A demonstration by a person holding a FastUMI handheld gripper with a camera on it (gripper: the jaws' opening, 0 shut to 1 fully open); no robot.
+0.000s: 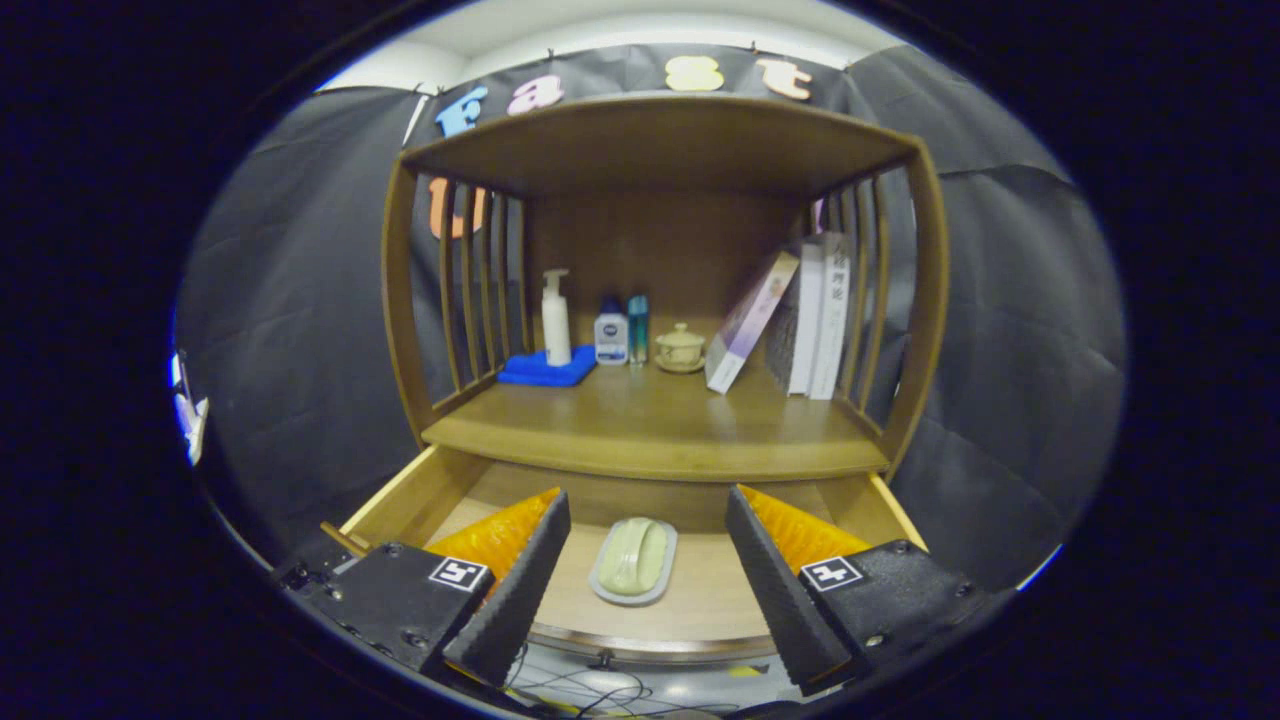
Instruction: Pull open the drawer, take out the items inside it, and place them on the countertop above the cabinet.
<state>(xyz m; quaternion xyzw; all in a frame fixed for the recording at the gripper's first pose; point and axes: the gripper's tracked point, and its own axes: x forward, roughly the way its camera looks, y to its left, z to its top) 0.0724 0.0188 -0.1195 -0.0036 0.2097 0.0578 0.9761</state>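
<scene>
Between our tongs (648, 560) spread wide, soap dish (633, 561) lying in the pulled-out drawer (700, 600), bench (655, 425) at twelve o'clock beyond, we grip nothing.

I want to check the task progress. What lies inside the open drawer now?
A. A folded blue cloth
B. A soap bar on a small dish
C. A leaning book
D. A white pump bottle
B: the drawer is pulled open and a pale soap bar on its dish lies on its floor, ahead of the open gripper, between its spread fingers, untouched.
</scene>
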